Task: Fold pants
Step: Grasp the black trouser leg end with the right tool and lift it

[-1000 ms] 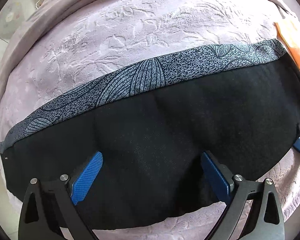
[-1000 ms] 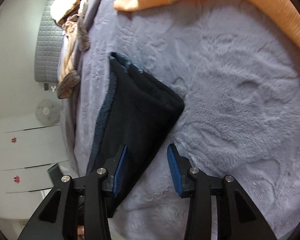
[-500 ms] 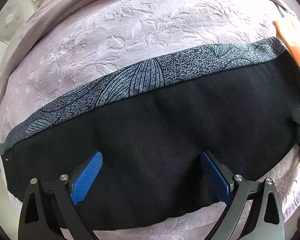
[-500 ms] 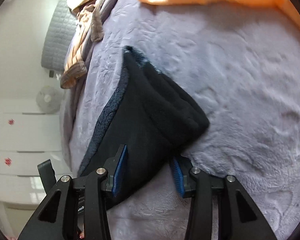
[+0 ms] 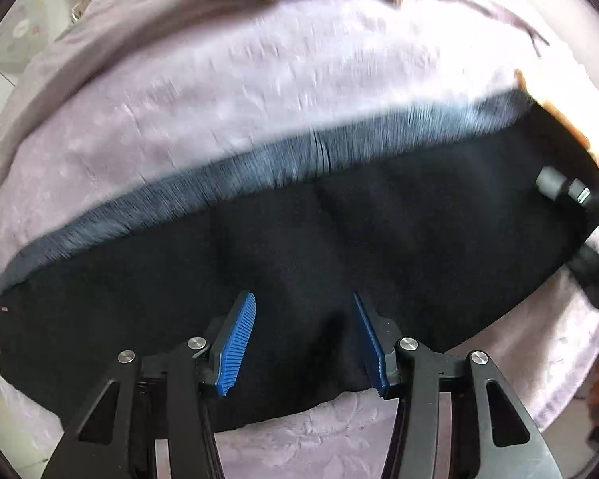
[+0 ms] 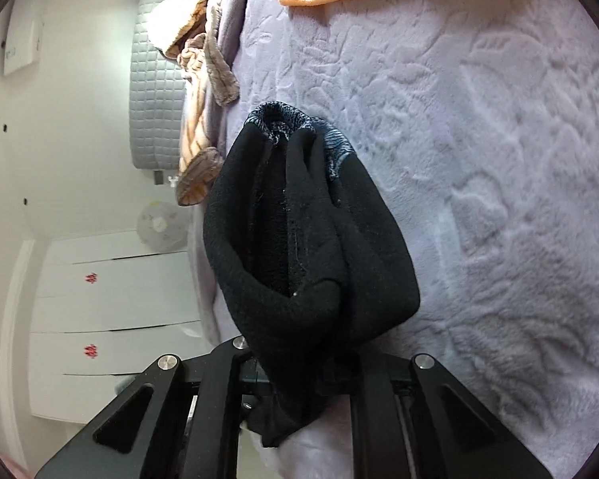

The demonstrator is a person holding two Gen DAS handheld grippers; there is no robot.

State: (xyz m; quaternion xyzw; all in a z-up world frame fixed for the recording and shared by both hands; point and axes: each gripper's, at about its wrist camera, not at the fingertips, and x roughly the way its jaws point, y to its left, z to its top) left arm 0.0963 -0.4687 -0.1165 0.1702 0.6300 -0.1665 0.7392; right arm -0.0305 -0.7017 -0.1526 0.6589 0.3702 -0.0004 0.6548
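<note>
Pinching a bunched end of the black pants, right gripper jaws buried in the fabric, folds bulging just ahead of them above the lilac bedspread. Straddling a raised ridge of the pants with left gripper jaws spread, blue pads clear of the cloth; grey patterned strip beyond, motion-blurred.

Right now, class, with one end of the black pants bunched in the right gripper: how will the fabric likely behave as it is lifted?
Probably floppy: the pants sag in soft rolls above the right gripper, holding no shape. Likely grippy rather than slippery, as the surface looks fleecy. The long span by the left gripper would probably drag across the plush blanket.
</note>
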